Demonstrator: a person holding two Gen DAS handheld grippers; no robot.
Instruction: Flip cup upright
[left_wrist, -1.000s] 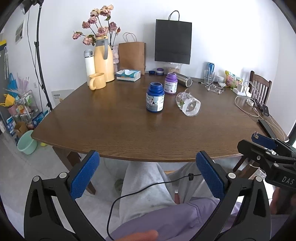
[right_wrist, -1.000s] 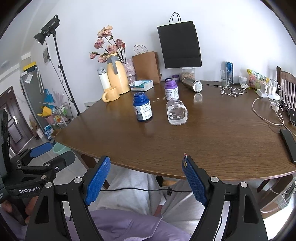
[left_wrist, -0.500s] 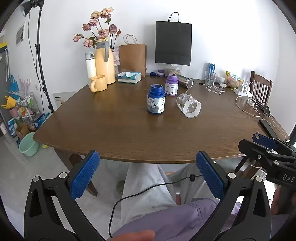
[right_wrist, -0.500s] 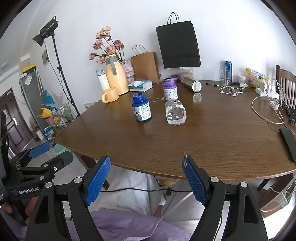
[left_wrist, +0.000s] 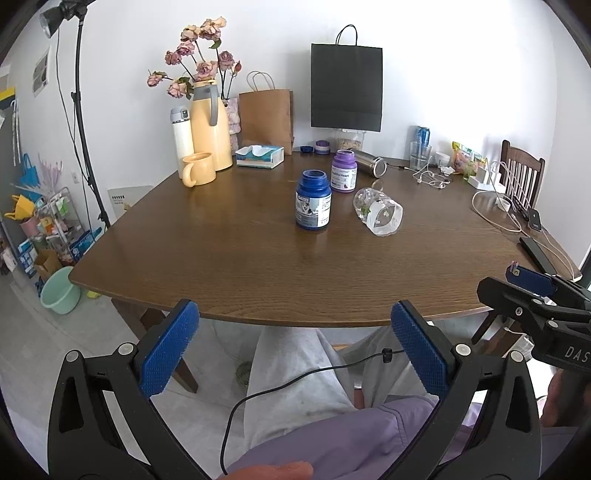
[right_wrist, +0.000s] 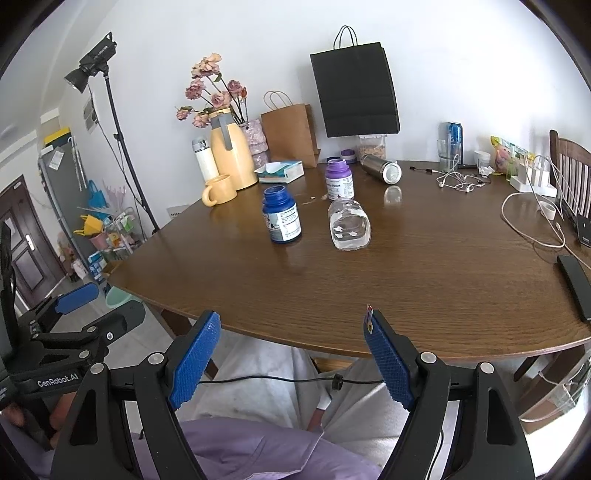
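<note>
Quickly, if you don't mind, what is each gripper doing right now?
Left gripper: open, holding nothing, short of the table.
Right gripper: open, holding nothing, also short of the table; the cup lies untouched on its side.

Clear cup (left_wrist: 377, 215) (right_wrist: 348, 228) lies sideways (patterned) on the table.

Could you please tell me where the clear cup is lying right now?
In both wrist views, the clear cup lies on its side mid-table, just right of the blue jar and in front of the purple jar.
</note>
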